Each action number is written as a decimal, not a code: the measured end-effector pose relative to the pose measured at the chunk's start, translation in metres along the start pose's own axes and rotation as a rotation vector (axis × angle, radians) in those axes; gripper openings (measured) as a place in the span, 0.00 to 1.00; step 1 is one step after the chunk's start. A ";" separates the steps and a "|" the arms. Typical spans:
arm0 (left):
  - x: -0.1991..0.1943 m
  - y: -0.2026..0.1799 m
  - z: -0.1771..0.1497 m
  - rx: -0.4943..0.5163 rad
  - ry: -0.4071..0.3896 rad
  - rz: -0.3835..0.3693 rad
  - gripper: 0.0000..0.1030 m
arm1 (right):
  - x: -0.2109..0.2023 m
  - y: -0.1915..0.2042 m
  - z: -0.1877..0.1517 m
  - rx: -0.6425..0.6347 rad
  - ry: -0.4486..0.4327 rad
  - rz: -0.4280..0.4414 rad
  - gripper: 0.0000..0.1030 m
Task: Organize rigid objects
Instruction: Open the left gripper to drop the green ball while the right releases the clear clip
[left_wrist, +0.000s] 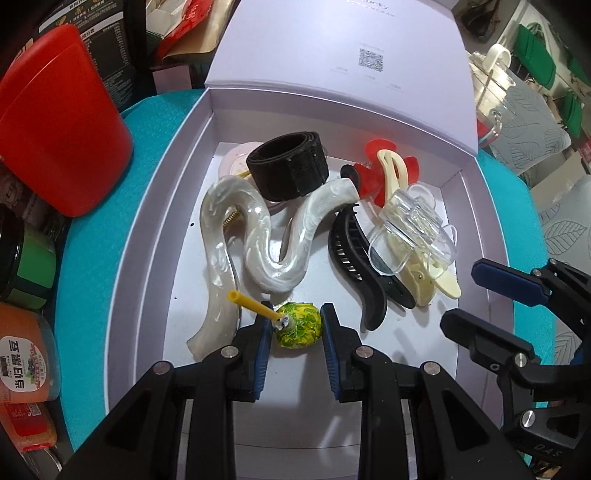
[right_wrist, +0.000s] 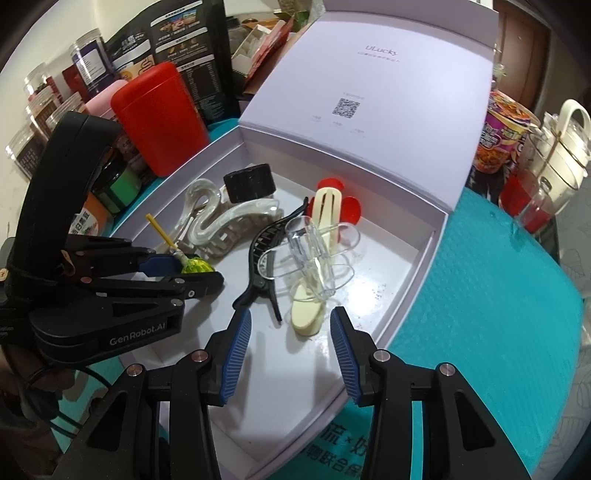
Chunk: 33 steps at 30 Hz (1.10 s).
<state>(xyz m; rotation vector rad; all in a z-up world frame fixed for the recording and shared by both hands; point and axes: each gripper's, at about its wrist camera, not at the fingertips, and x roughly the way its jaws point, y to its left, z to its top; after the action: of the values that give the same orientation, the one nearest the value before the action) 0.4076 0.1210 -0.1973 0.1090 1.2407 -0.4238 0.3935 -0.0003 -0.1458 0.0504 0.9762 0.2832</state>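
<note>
yellow-green lollipop (left_wrist: 297, 325) is sitting clamped in the left gripper (left_wrist: 295, 330) low inside the white box (left_wrist: 155, 206), probably for placing there; right gripper (right_wrist: 291, 343) is hanging part-open, gripping nothing, above the box's near edge.

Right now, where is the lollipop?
In the left wrist view, the lollipop sits low in the middle, inside the white box, pinched by the left tool beside the pearly wavy hair clip.

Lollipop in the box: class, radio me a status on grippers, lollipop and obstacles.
Left gripper shut on lollipop, inside box. Right gripper open, empty, above the cream clip. Pearly wavy clip close beside the lollipop.
</note>
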 end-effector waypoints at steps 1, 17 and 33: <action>0.001 0.000 0.001 -0.006 0.005 -0.001 0.25 | -0.002 -0.001 0.000 0.006 -0.005 -0.003 0.43; -0.021 -0.009 0.013 -0.015 -0.020 0.040 0.76 | -0.021 -0.007 0.004 0.011 -0.030 -0.054 0.48; -0.074 0.000 0.010 -0.033 -0.114 0.086 0.76 | -0.032 0.001 0.015 0.008 -0.034 -0.042 0.63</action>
<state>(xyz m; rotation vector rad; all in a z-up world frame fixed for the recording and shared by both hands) 0.3979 0.1367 -0.1251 0.1081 1.1263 -0.3307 0.3886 -0.0066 -0.1109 0.0420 0.9430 0.2395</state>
